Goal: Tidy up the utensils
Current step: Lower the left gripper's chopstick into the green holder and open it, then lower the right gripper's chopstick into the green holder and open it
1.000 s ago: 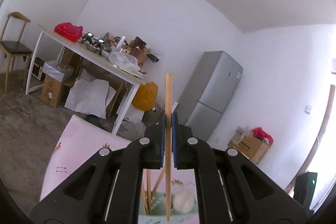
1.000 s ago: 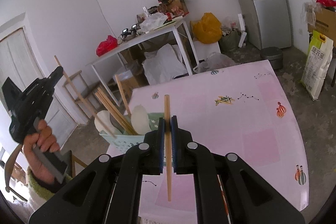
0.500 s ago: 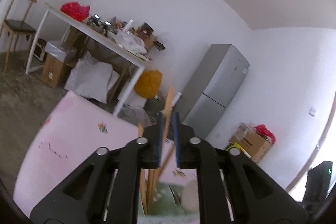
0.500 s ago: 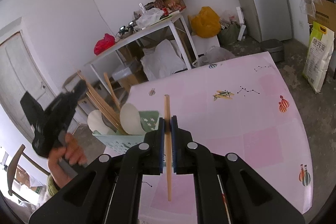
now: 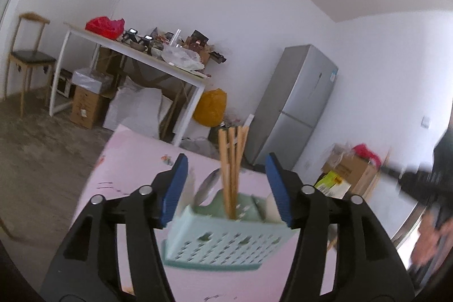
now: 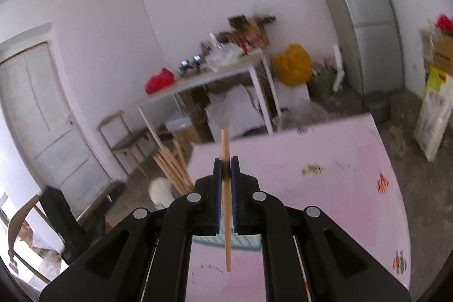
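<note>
Left wrist view first: the left gripper (image 5: 226,180) has its blue-padded jaws opening, wide apart with nothing pressed between the pads. Framed between them, low in the centre of the frame, sits the pale mint perforated plastic basket (image 5: 226,242) on the pink patterned tablecloth (image 5: 130,160). A bundle of light wooden chopsticks (image 5: 232,169) stands upright in the basket, their tips clear of both pads, and a rounded silver spoon bowl (image 5: 208,186) leans just left of them. Behind, at right of centre, stands a tall silver fridge (image 5: 297,109). A blurred hand (image 5: 430,239) shows at the right edge.

Over to the right wrist view: the right gripper (image 6: 226,169) is clamped narrow on a single light wooden chopstick (image 6: 226,239), which runs upright through the pads, its top poking above them and its lower end hanging over the pink cloth. More wooden sticks (image 6: 172,169) fan out at the left of the jaws, centre-left of the frame.
</note>
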`<state>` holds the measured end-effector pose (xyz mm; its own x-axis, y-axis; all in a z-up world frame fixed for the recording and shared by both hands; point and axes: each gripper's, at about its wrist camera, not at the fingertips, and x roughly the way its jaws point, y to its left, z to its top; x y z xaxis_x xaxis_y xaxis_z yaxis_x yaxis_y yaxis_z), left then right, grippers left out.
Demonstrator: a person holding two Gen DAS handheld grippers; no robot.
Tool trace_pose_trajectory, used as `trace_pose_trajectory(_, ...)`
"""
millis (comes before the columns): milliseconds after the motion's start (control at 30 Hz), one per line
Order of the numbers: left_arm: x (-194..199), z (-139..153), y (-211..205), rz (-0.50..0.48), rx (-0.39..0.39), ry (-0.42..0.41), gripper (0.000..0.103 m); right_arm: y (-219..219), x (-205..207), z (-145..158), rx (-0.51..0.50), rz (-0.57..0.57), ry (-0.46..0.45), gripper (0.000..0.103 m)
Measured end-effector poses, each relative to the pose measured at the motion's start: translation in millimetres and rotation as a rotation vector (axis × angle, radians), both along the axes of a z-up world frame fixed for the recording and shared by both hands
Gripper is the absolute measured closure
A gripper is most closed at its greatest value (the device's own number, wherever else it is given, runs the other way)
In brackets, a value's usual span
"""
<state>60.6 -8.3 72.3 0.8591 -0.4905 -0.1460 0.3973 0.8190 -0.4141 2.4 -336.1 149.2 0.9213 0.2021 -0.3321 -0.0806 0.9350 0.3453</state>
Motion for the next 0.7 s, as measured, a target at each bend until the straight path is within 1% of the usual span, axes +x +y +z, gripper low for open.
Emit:
trace_pose_trajectory(33, -3.8, -1.8, 2.6, 0.003, 0.018, 0.003, 0.042, 4.4, 0.7, 10.2, -0.006, 0.011, -0.024, 0.097)
trace_pose_trajectory(133, -8.9, -7.8, 7.9, -0.001, 0.067, 0.027, 0.038, 15.9, 6.7, 34.3, -0.028, 0.041, -0.077, 0.097)
trace_pose_trajectory(167, -9.3, -9.1, 10.0, -0.002, 0.072, 0.031, 0.037, 19.7, 9.7, 41.6, -0.038, 0.05, -0.092, 0.097)
trace_pose_trajectory(200, -10.1, -10.9, 11.3, -0.008, 0.077, 0.035, 0.034, 25.2, 13.3, 50.1, -0.049, 0.063, -0.112, 0.097)
trace_pose_trajectory(267, -10.5, -14.5, 12.6, -0.018, 0.095, 0.045, 0.031, 34.8, 20.5, 62.8, -0.071, 0.082, -0.139, 0.097)
trace_pose_trajectory(367, -12.9, -18.7, 11.9, -0.029, 0.124, 0.032, 0.027, 51.9, 36.1, 75.1, -0.101, 0.113, -0.164, 0.097)
trace_pose_trajectory(400, -13.9, -19.9, 11.2, -0.032, 0.137, 0.023, 0.025, 56.2, 40.0, 76.8, -0.112, 0.12, -0.167, 0.097)
trace_pose_trajectory(533, -15.1, -23.6, 5.3, -0.051, 0.184, 0.007, 0.024, 83.5, 64.1, 76.5, -0.188, 0.152, -0.171, 0.097)
trace_pose_trajectory(700, -12.7, -34.6, 3.0, -0.079, 0.203, 0.016, 0.024, 110.4, 90.3, 52.8, -0.306, 0.181, -0.146, 0.097)
